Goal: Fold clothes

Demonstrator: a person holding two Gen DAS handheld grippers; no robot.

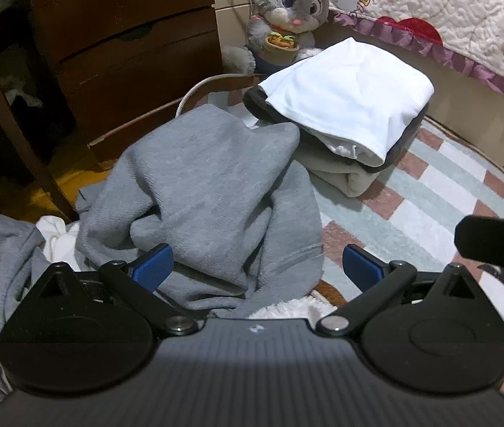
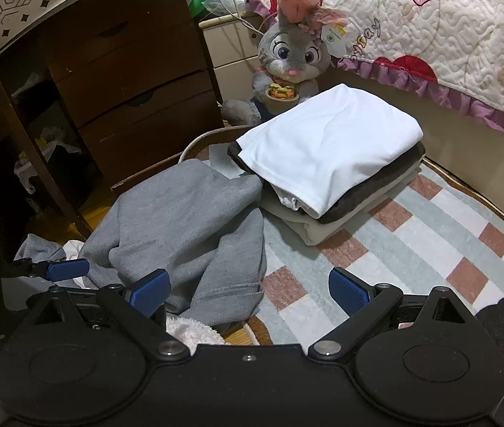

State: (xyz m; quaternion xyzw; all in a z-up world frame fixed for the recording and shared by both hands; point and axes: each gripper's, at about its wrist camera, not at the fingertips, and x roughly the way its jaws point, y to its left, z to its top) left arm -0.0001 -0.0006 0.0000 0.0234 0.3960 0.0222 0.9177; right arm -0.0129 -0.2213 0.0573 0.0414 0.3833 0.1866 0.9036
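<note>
A crumpled grey garment (image 1: 202, 192) lies on the checked rug (image 1: 429, 213); it also shows in the right wrist view (image 2: 187, 227). Behind it stands a stack of folded clothes with a white one on top (image 1: 348, 99), also seen in the right wrist view (image 2: 330, 149). My left gripper (image 1: 257, 267) is open and empty, low over the near edge of the grey garment. My right gripper (image 2: 250, 293) is open and empty, over the rug just right of the grey garment. More grey and white clothes (image 1: 10, 267) lie at the left.
A dark wooden chest of drawers (image 1: 127, 53) and a table leg (image 1: 20, 124) stand at the left. A plush rabbit (image 1: 287, 10) sits behind the stack. A bed with a quilted cover (image 1: 465, 17) runs along the right. A white cable (image 1: 198, 89) lies on the floor.
</note>
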